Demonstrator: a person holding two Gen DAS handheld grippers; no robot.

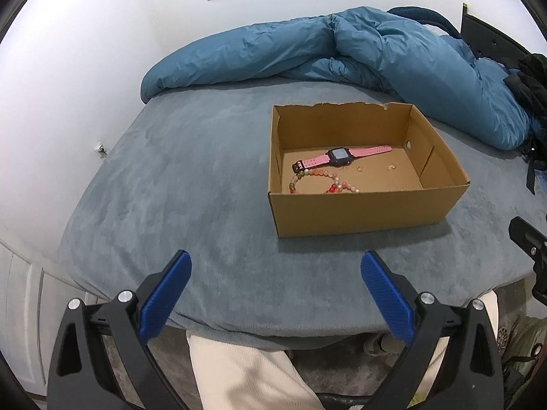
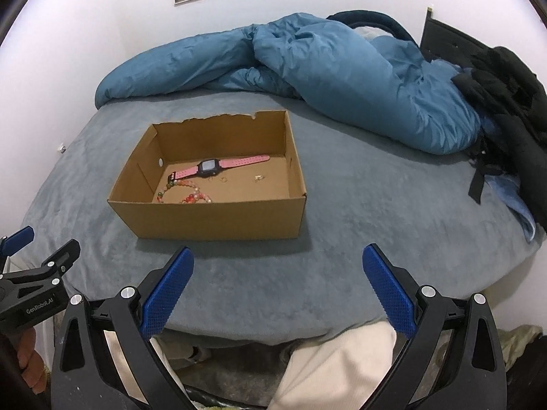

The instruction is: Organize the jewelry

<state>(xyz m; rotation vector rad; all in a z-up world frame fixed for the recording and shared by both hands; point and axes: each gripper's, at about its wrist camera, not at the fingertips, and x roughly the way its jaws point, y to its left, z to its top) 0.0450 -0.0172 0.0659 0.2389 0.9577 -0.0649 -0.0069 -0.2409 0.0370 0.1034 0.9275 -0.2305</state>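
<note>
An open cardboard box (image 1: 362, 213) (image 2: 212, 220) sits on the grey bed. Inside lie a pink-strapped watch (image 1: 338, 157) (image 2: 210, 167), a string of pink and green beads (image 1: 318, 179) (image 2: 186, 194) and two small gold pieces (image 1: 390, 167) (image 2: 259, 178). My left gripper (image 1: 276, 266) hangs open over the bed's near edge, short of the box and a little left of it, holding nothing. In the right wrist view my right gripper (image 2: 278, 259) is open too, just in front of the box. The left gripper's body (image 2: 34, 290) shows at that view's left edge.
A rumpled blue duvet (image 1: 342, 51) (image 2: 307, 65) lies behind the box. Dark clothing and a strap (image 2: 506, 102) pile at the right of the bed. The grey bed cover (image 1: 191, 188) stretches left of the box. A person's cream trouser legs (image 1: 246, 372) are below the grippers.
</note>
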